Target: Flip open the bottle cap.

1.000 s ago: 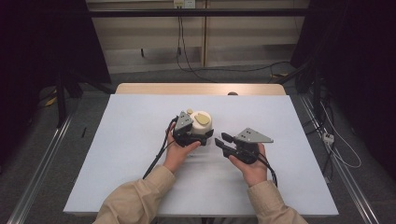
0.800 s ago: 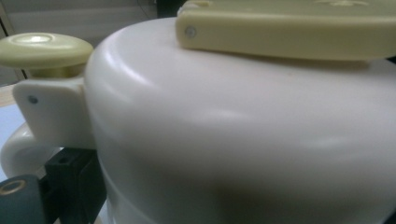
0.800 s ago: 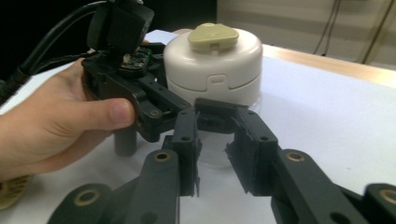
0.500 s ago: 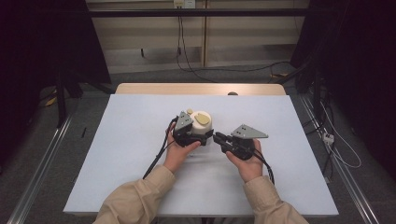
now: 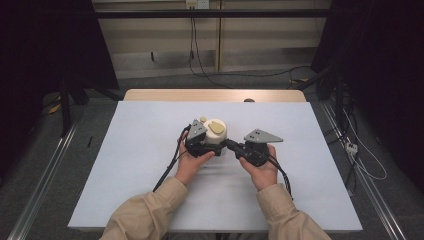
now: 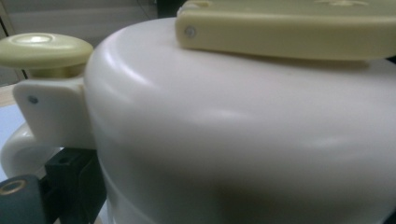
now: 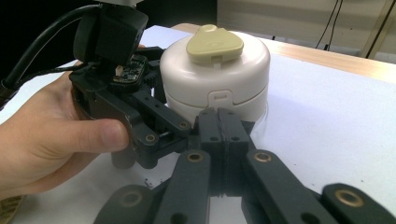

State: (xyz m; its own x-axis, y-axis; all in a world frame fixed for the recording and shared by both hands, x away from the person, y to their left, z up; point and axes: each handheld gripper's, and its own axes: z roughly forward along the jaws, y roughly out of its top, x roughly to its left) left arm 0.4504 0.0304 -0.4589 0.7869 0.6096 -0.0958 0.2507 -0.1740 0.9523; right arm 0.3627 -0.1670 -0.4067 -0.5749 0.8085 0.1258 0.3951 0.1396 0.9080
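Observation:
A white round container (image 5: 215, 134) with a beige lid tab (image 5: 217, 127) and a small beige knob (image 5: 203, 119) stands mid-table. My left gripper (image 5: 209, 145) is shut on its lower body, and the container's wall (image 6: 233, 130) looms close in the left gripper view. From the right, my right gripper (image 5: 226, 144) points at the container. Its jaws have just been closing and now meet, with nothing seen between them. Its tips (image 7: 224, 116) sit right below the small white latch (image 7: 222, 97) on the container's front (image 7: 215, 79). Whether they touch the container I cannot tell.
The white table top (image 5: 140, 150) has a wooden strip (image 5: 215, 95) along its far edge. Both sleeves come in from the bottom. Black cables trail from both grippers toward the near edge, and more cables lie on the floor at the right (image 5: 360, 155).
The right gripper has edged left toward the container and its jaws have closed together. The left gripper and the container have stayed put.

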